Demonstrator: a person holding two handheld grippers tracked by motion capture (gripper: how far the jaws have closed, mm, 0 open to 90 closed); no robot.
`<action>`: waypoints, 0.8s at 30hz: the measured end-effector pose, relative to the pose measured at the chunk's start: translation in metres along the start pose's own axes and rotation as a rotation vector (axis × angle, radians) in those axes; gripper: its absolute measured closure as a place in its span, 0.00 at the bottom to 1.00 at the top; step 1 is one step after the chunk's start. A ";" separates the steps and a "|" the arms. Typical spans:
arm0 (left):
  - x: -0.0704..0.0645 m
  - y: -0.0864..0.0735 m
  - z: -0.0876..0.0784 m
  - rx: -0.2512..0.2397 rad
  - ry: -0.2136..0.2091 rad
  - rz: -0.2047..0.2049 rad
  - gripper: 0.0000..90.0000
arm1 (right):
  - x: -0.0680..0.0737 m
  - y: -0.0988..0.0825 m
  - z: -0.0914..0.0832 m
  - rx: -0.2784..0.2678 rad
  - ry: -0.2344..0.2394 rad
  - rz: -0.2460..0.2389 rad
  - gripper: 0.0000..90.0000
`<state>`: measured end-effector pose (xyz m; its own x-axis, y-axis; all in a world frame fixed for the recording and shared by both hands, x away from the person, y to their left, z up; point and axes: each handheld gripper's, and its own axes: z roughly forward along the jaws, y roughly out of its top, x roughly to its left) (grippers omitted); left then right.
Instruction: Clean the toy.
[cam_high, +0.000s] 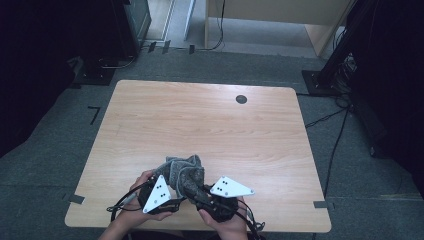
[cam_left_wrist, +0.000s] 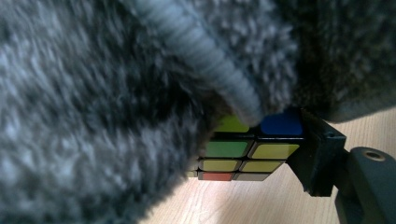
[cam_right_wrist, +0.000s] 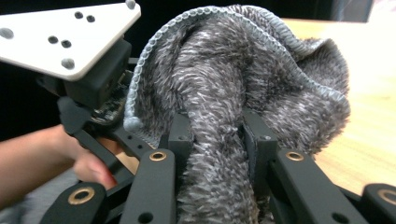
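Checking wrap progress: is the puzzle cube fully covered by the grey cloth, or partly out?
Partly out. The cloth drapes over the cube, whose coloured tiles show beneath its edge.

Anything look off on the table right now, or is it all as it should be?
One oddity: a puzzle cube with coloured stickers sits half buried under the fuzzy grey cloth, pressed against the left gripper's black jaw. The right gripper is shut on a fold of that cloth. Nothing looks spilled or damaged.

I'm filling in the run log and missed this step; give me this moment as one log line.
right gripper: shut on grey fuzzy cloth | left gripper: puzzle cube against its jaw, cloth draped over it | place: near edge of wooden table
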<state>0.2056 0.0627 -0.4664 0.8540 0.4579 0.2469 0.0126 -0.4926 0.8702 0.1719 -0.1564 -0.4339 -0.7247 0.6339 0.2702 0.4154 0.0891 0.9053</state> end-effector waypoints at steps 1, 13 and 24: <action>0.000 0.000 0.000 0.000 0.000 0.000 0.38 | 0.000 0.000 -0.001 -0.009 -0.009 -0.010 0.79; 0.021 0.000 -0.021 -0.222 -0.109 -0.104 0.38 | -0.037 0.005 -0.023 -0.141 0.062 0.200 0.79; 0.021 -0.001 -0.020 -0.249 -0.141 -0.125 0.38 | -0.039 0.009 -0.026 -0.160 0.143 0.231 0.78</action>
<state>0.2134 0.0879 -0.4531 0.9179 0.3876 0.0847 0.0092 -0.2343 0.9721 0.1895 -0.2008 -0.4281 -0.6960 0.5074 0.5081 0.4947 -0.1741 0.8515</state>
